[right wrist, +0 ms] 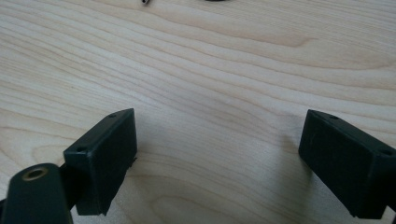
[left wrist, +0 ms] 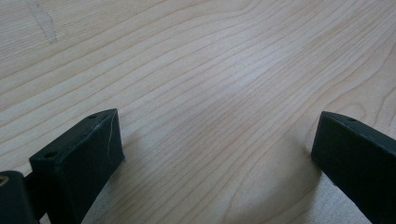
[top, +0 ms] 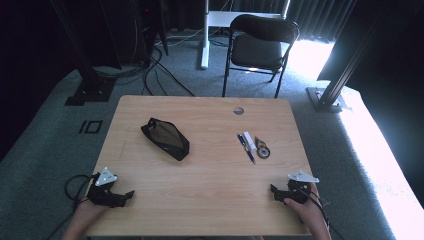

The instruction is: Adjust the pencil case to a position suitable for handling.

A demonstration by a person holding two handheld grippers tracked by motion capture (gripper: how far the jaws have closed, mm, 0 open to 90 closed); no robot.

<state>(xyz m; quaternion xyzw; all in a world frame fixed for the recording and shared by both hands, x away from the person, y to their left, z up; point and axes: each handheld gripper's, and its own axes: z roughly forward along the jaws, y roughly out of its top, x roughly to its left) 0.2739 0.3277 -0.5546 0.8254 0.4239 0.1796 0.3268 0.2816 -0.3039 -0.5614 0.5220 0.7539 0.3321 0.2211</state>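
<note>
A black zip pouch point(top: 165, 138) lies left of the middle of the wooden table point(top: 205, 200). To its right lie a dark pen point(top: 246, 147), a small white block point(top: 250, 141) and a round dark item point(top: 262, 149) side by side. My left gripper point(top: 125, 196) rests near the front left corner, open, with bare wood between its jaws point(left wrist: 217, 140). My right gripper point(top: 274, 191) sits near the front right edge, also open over bare wood point(right wrist: 217, 135). The pen tip point(right wrist: 146, 2) peeks in at the top of the right gripper view.
A round grommet point(top: 238, 110) sits near the table's far edge. Behind the table stand a black folding chair point(top: 260, 45), a white desk leg point(top: 204, 35), black frame posts point(top: 85, 70) and floor cables point(top: 155, 70).
</note>
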